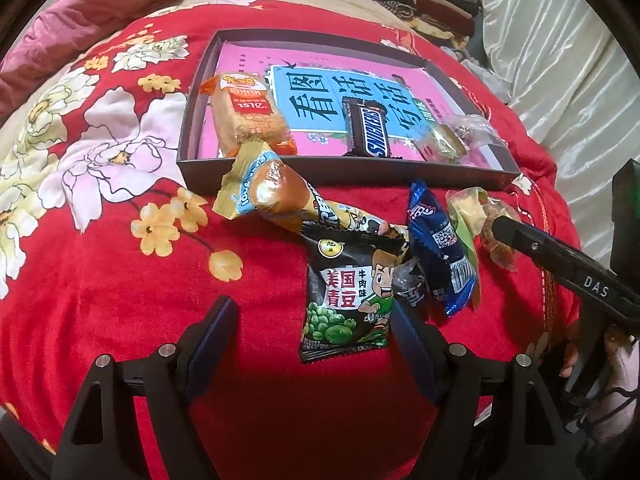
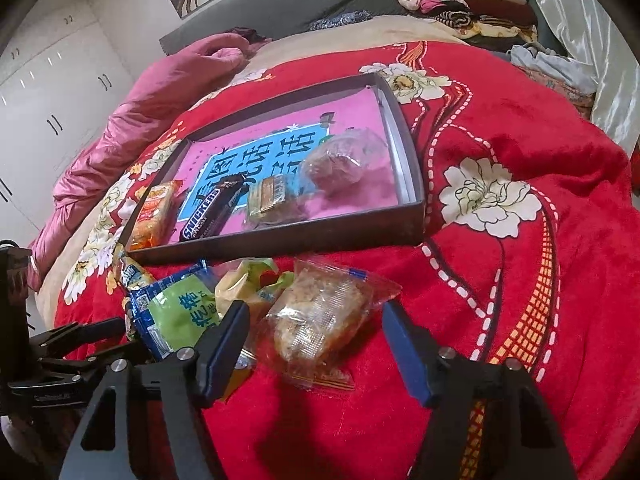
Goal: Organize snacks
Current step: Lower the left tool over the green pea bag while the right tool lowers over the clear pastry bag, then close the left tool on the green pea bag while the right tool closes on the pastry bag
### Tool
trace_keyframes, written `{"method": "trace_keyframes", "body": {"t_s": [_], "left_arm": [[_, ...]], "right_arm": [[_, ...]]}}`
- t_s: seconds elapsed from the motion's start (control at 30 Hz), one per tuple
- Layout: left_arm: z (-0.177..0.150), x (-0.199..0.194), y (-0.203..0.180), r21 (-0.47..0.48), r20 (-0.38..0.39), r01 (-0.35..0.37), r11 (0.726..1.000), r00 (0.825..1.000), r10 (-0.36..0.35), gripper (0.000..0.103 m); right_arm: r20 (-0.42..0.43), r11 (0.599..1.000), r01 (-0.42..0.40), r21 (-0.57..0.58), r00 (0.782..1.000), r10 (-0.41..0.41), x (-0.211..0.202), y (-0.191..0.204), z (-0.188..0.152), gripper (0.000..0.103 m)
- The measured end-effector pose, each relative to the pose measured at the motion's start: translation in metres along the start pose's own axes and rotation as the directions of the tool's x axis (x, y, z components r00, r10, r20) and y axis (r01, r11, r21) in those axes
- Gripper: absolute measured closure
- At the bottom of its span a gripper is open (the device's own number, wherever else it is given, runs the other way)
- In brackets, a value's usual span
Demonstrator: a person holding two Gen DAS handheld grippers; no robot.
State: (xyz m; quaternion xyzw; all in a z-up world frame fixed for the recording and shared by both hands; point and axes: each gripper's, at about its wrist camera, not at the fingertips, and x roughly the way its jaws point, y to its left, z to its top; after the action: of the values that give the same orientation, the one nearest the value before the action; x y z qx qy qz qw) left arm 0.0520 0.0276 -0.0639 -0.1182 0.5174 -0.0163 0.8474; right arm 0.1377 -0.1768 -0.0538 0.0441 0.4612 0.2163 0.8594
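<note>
Your left gripper (image 1: 314,344) hangs wide open over the red floral blanket (image 1: 120,300), the black green-pea snack packet (image 1: 346,300) lying between its fingers, held by neither. Your right gripper (image 2: 316,342) gapes too, straddling the clear-wrapped brown pastry (image 2: 320,324), just short of the shallow dark cardboard tray (image 2: 280,236).
</note>
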Motion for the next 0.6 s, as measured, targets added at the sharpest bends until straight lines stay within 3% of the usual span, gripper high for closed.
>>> {"method": "trace_keyframes", "body": {"t_s": [0.47,0.6], "left_arm": [[0.004,0.002,-0.001,-0.003,0.008,-0.006,1.0,1.0,0.006,0.023],[0.007,0.004,-0.001,-0.013,0.011,0.003,1.0,1.0,-0.002,0.028]], "right_arm": [[-0.022,0.998,0.011,-0.068,1.0,-0.012,0.011,0.009,0.001,0.049],[-0.021,0.997,0.007,-0.079,1.0,-0.009,0.012,0.008,0.003,0.052]]}}
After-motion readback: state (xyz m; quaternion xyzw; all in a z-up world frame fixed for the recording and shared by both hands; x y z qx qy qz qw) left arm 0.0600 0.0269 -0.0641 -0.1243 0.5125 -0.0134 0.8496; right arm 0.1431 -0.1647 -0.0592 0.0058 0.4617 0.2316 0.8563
